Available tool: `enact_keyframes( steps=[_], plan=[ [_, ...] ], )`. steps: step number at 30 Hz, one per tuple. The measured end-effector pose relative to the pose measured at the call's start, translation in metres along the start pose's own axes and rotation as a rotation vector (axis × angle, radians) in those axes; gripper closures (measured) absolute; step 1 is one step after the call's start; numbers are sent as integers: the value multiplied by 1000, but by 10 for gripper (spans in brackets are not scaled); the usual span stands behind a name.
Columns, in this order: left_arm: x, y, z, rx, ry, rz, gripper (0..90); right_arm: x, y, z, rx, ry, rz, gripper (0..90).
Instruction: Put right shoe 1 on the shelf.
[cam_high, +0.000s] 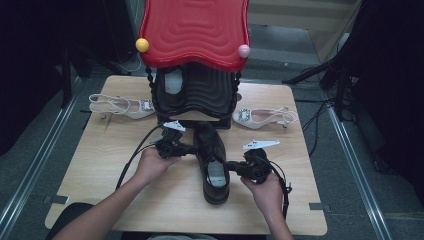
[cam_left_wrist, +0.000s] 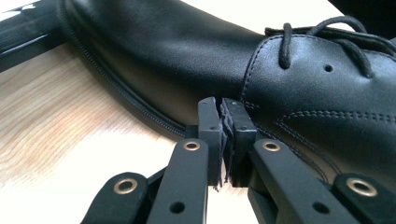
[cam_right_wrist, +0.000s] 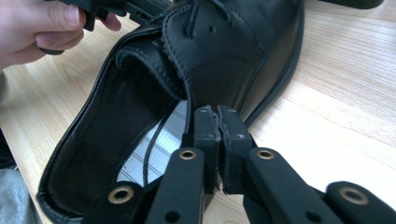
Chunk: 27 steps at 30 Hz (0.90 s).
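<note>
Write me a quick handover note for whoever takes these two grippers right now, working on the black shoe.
Left gripper: jaws shut, tips against the side of the black lace-up shoe near its eyelets; nothing held.
Right gripper: jaws shut, tips at the rim of the shoe's opening; nothing visibly gripped.
Shoe: lying mid-table, toe toward the red-topped shoe rack; a lace end lies inside it.
A white heeled sandal lies left of the rack, another right.
Done: both grippers at the shoe. Left: the laces look loose, still to handle.

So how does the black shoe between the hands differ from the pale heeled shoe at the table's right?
The black shoe is a closed, dark lace-up with a flat sole; the pale heeled shoe is an open slingback with a sparkly buckle. The black one points away from the person, while the pale one lies crosswise. Both rest on the wooden table.
</note>
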<state>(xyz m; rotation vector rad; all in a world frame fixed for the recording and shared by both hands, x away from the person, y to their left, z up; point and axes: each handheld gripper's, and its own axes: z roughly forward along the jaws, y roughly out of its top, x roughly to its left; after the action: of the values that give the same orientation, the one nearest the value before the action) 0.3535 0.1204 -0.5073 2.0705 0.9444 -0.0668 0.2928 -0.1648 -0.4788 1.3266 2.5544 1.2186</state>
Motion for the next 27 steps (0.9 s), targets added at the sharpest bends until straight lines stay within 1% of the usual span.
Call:
enact_keyframes(
  steps=[3,4,5,6,7,8,9,10,11,12,13,15,16,17,18,19,20,21,23,25,27],
  plan=[
    [0,1,1,-1,1,-1,861,-1,0,0,0,-5,2,859],
    [0,1,1,2,1,-1,847,-3,0,-1,-1,-5,12,837],
    [1,1,-1,6,3,-1,847,-3,0,-1,-1,-5,12,837],
    [3,2,-3,9,-5,2,824,-4,0,-2,-5,-8,14,825],
    [4,2,-8,4,-26,-5,748,-4,1,-5,-19,-1,27,796],
    [4,2,-8,4,-26,-5,709,-3,2,-8,-25,-13,28,784],
    [4,3,-10,9,-33,2,709,-3,2,-8,-25,-13,28,784],
    [2,4,-13,18,-33,15,681,-2,3,-11,-36,-15,33,771],
    [-2,6,-18,28,-32,45,633,0,6,-16,-56,-14,44,729],
    [-2,6,-18,28,-32,45,616,1,8,-19,-60,-14,51,702],
    [-4,7,-21,32,-34,51,616,1,8,-19,-60,-14,51,702],
    [-7,9,-27,28,-44,56,586,5,10,-22,-69,-13,67,665],
    [-8,11,-33,23,-49,62,566,9,11,-24,-68,-9,69,642],
    [-8,11,-33,23,-49,62,558,9,11,-24,-68,-9,69,642],
    [-8,12,-36,21,-55,64,551,15,13,-23,-53,-4,56,628],
    [-9,13,-39,15,-54,63,551,15,13,-23,-53,-4,56,628],
    [-8,15,-43,2,-52,61,548,19,14,-22,-42,-5,49,619],
    [-8,16,-46,0,-54,62,543,24,15,-20,-29,-10,38,619],
    [-7,17,-49,4,-57,52,523,28,16,-17,-19,-8,25,612],
    [-6,19,-55,11,-51,63,511,37,17,-13,-4,2,26,599],
    [-6,20,-57,13,-46,67,511,39,18,-12,1,7,30,599]
  ],
)
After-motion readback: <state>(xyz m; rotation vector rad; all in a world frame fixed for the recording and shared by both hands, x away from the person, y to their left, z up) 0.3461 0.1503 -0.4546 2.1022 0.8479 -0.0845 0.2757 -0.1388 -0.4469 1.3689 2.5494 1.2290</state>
